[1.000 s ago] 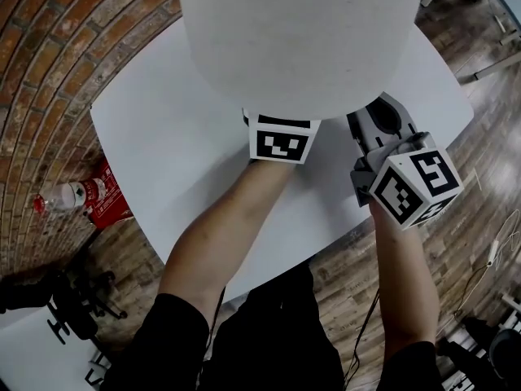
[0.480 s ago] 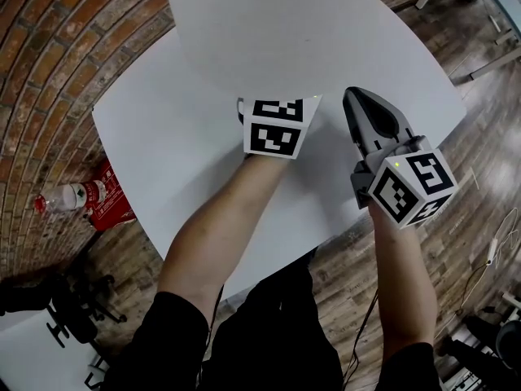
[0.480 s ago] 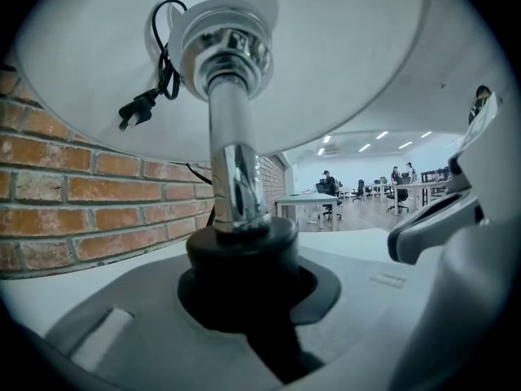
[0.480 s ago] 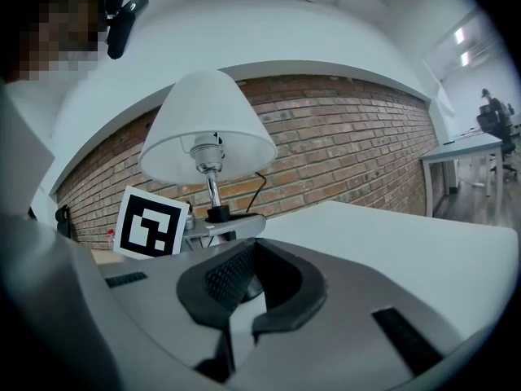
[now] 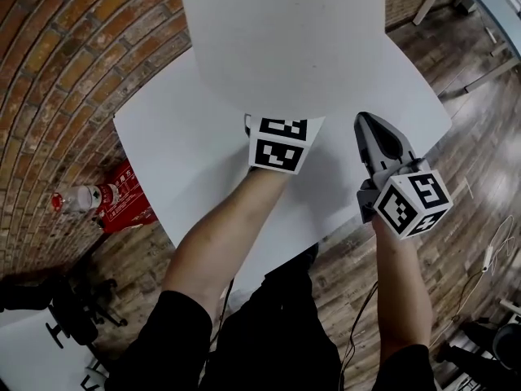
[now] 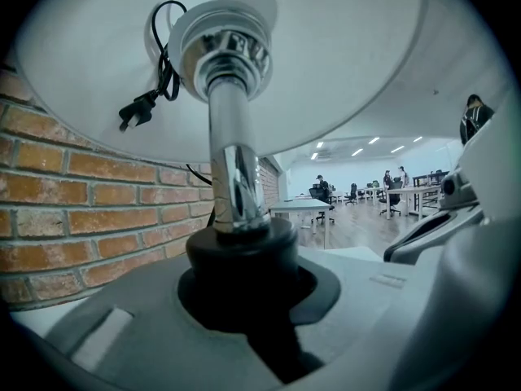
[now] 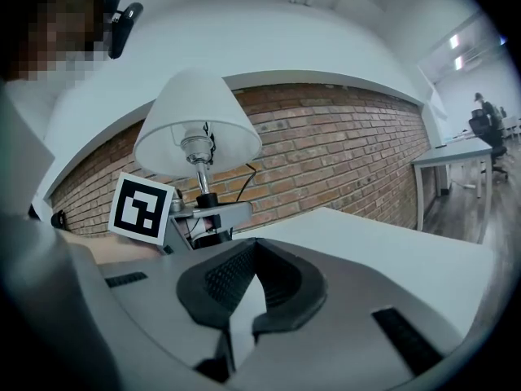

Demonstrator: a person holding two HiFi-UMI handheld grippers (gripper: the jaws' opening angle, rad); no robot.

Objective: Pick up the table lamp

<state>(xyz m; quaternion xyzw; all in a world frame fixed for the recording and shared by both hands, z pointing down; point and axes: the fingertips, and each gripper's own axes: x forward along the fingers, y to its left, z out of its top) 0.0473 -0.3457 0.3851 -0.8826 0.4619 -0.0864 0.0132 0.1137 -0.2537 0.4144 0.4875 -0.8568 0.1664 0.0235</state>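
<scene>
White-shaded table lamp [image 5: 281, 39] fills twelve o'clock in your head view, over the white surface [image 5: 183, 165]. Your left claw [image 6: 244, 296], its jaws having just been closing, clamps the black collar [image 6: 240, 251] at the foot of the chrome stem [image 6: 234, 169]. Your right claw [image 5: 368, 125], at three o'clock, is pinched together and empty. You look to be at the lift. Next, raise it straight, keeping the top-heavy shade upright and the cord [image 6: 167, 76] free.

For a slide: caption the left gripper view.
Left gripper, jaws just closed on the lamp below its white shade, beside a brick wall.
</scene>
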